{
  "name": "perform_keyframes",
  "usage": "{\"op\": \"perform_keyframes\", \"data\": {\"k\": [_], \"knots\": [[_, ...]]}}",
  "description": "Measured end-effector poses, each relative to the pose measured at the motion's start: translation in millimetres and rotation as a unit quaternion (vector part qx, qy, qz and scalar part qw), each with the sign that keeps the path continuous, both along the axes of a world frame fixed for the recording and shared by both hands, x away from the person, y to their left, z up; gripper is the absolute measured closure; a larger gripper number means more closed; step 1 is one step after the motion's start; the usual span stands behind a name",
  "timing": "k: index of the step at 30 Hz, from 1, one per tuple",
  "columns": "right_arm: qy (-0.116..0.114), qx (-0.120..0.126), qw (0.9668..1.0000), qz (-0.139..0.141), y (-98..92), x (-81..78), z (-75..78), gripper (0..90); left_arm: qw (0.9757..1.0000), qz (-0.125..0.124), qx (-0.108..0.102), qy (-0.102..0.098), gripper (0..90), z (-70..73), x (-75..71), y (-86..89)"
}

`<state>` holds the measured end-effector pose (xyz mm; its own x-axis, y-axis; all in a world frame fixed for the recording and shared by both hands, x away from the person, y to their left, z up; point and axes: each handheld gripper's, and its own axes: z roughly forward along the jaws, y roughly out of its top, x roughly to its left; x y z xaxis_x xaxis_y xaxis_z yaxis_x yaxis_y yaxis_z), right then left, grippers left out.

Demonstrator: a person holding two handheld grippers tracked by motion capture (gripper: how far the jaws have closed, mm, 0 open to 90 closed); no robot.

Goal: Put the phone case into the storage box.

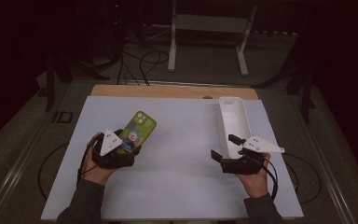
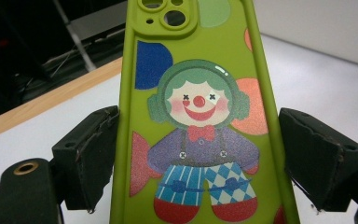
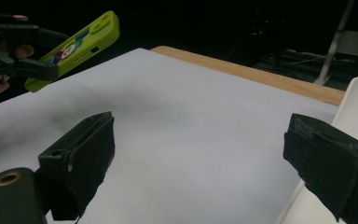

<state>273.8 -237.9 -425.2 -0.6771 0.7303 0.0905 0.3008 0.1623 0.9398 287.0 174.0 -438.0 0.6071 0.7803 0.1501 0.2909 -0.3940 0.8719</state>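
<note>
Green phone case (image 2: 198, 116) held in left gripper (image 1: 117, 148), jaws clamped on its long edges, lifted off surface (image 1: 182, 154). Right gripper (image 1: 231, 150) idle, jaws wide, empty, beside white tray (image 1: 233, 119). Pickup done; placing prob. left, tray looks empty.

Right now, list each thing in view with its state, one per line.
Green phone case: held off the table, clown print facing up, tilted.
Left gripper: shut on the case's long edges.
Right gripper: open, nothing between its jaws.
White tray: lying flat at the table's right, empty.
</note>
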Motion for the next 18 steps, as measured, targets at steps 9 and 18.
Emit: {"op": "perform_keyframes", "data": {"k": [9,18], "knots": [[0.015,-0.003,0.9999,0.0,2.4,3.4,-0.3,8.7,0.9997,-0.023,0.008,-0.007,16.4,4.8,2.4,-16.2],[0.023,-0.004,0.9997,-0.005,7.5,7.0,2.7,8.6,0.999,-0.042,0.012,-0.01,16.3,6.5,5.3,-29.8]]}}
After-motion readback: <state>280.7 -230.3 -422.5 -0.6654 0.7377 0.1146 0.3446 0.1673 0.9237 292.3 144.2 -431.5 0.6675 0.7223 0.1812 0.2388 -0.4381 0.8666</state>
